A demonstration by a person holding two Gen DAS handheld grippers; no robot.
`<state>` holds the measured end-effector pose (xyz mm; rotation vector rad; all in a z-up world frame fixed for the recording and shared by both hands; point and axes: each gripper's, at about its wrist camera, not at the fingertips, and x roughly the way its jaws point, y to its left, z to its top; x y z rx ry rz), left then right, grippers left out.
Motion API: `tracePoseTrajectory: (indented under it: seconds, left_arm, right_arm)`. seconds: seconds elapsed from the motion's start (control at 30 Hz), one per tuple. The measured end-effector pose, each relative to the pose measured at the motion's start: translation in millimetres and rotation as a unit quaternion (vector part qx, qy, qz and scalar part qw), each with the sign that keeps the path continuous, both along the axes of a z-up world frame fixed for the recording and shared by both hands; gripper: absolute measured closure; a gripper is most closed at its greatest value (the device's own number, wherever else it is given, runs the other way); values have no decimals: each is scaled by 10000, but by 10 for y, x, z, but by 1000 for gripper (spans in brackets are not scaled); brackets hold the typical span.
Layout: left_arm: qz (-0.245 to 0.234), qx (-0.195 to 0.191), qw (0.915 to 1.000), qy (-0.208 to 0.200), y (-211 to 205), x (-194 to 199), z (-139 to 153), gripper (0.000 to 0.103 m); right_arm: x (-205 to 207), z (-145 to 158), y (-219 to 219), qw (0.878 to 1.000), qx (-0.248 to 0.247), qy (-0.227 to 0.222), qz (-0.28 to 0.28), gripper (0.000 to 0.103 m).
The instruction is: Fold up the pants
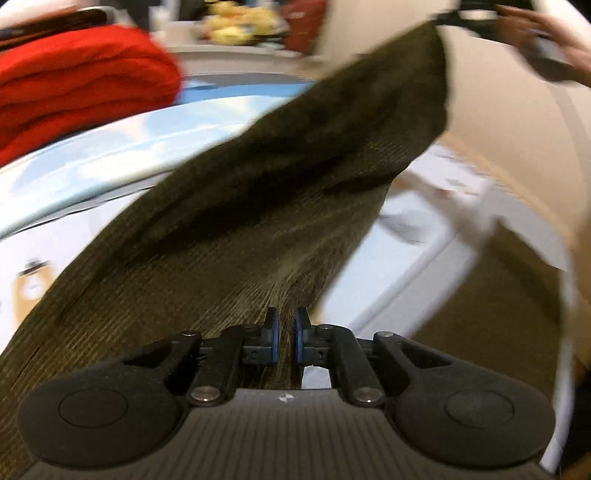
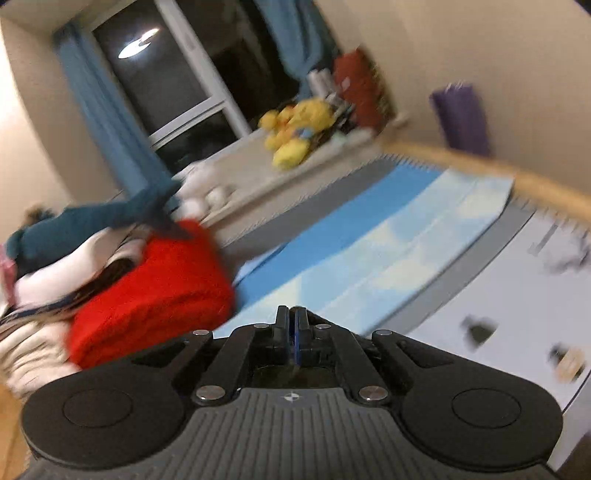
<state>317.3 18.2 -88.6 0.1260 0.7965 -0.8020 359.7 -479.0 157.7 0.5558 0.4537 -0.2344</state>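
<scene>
The pants (image 1: 258, 206) are dark olive corduroy. In the left wrist view they stretch as a taut, twisted band from the bottom centre up to the top right. My left gripper (image 1: 287, 326) is shut on their near end, with the cloth pinched between the blue pads. At the far end my right gripper (image 1: 456, 16), held by a hand (image 1: 554, 44), grips the raised corner of the pants. In the right wrist view my right gripper (image 2: 291, 321) has its jaws pressed together, and only a sliver of olive cloth (image 2: 295, 371) shows behind them.
A folded red garment (image 1: 74, 85) (image 2: 155, 288) lies on a blue cloud-print mat (image 1: 147, 136) (image 2: 369, 251), beside a pile of other clothes (image 2: 37, 295). A yellow plush toy (image 2: 295, 129) sits on the window ledge. White drawers (image 2: 498, 295) stand at the right.
</scene>
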Motion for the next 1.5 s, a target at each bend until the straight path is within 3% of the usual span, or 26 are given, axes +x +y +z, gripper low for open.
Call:
tracePoseTrajectory:
  seconds: [0.1, 0.17, 0.2, 0.27, 0.33, 0.47, 0.57, 0.63, 0.67, 0.73, 0.77, 0.83, 0.9, 0.93, 1.0, 1.1, 1.13, 1.17, 1.2, 1.23, 1.3, 1.33, 1.37, 1.47, 1.5]
  left_arm:
    - [-727, -96, 9968, 328, -63, -124, -42, 92]
    - [-1133, 59, 9918, 594, -135, -213, -88, 80]
    - [-1326, 71, 9882, 761, -146, -242, -102, 68]
    - [-1492, 30, 9855, 801, -94, -275, -71, 63]
    - [-1220, 3, 9898, 737, 39, -256, 1, 53]
    - [-63, -204, 9982, 560, 499, -25, 135, 52]
    - [977, 133, 9938, 505, 845, 205, 204, 48]
    - [1732, 582, 9817, 538, 1080, 293, 173, 44]
    - [2172, 839, 9709, 566, 1222, 328, 150, 42]
    - [2995, 1240, 9427, 792, 1531, 400, 95, 41]
    - [3405, 1375, 9246, 1014, 1714, 430, 56, 41]
    - [3895, 1427, 8995, 1372, 2013, 445, -6, 41]
    - [4092, 1447, 8867, 1593, 2238, 446, -62, 41]
    - [4081, 1445, 8859, 1666, 2280, 446, -115, 41]
    - [3985, 1471, 8905, 1633, 2260, 447, -243, 41]
    - [3949, 1397, 9000, 1207, 2217, 457, -293, 41]
    - [4001, 1425, 9003, 952, 2191, 401, -297, 53]
    - [4003, 1630, 8988, 729, 2113, 389, -346, 53]
    - [3949, 1689, 9004, 696, 2080, 359, -358, 53]
    - [3958, 1690, 9002, 672, 2062, 362, -370, 53]
    - [3926, 1820, 8986, 725, 2016, 408, -338, 53]
    - [3895, 1849, 8990, 763, 2001, 433, -317, 53]
    - [3892, 1800, 8997, 809, 1998, 446, -281, 50]
    - [4040, 1713, 8949, 813, 2013, 484, -215, 44]
    - [4107, 1765, 8911, 781, 2020, 498, -203, 40]
  right_arm:
    - [237, 29, -342, 9980, -323, 165, -525, 101]
    - [380, -206, -484, 9914, -502, 578, -1064, 100]
    - [400, -352, -529, 9868, -533, 792, -1306, 98]
    - [299, -686, -592, 9796, -388, 1131, -1614, 94]
    - [93, -1012, -560, 9780, -124, 1271, -1648, 79]
    - [-380, -1552, -353, 9760, 58, 1515, -1563, 69]
    - [-697, -1967, -209, 9697, 322, 1799, -1623, 60]
    - [-861, -2212, -119, 9626, 460, 2109, -1634, 57]
    - [-894, -2351, -108, 9577, 538, 2313, -1623, 56]
    - [-902, -2613, -96, 9379, 761, 2887, -1766, 56]
    - [-915, -2694, -112, 9310, 918, 3012, -1845, 55]
    - [-903, -2727, -89, 9307, 918, 2989, -1899, 53]
    - [-814, -2714, -42, 9340, 651, 3004, -1819, 58]
    - [-781, -2726, -23, 9360, 532, 2983, -1792, 78]
    - [-753, -2737, -24, 9358, 383, 2943, -1900, 96]
    - [-814, -2715, -144, 9246, 423, 2895, -2440, 97]
    - [-815, -2713, -155, 9213, 382, 2923, -2537, 97]
    - [-824, -2720, -165, 9198, 407, 2980, -2519, 97]
    - [-829, -2719, -164, 9167, 399, 3028, -2575, 94]
    - [-849, -2692, -154, 9100, 293, 3113, -2722, 80]
    - [-862, -2577, -92, 8966, 103, 3226, -3033, 64]
    - [-869, -2497, -43, 8934, -2, 3189, -3164, 63]
    - [-860, -2402, 11, 8970, -124, 3021, -3223, 63]
    - [-645, -2206, 202, 9251, -573, 2389, -2895, 58]
    - [-539, -2177, 281, 9333, -712, 2211, -2739, 49]
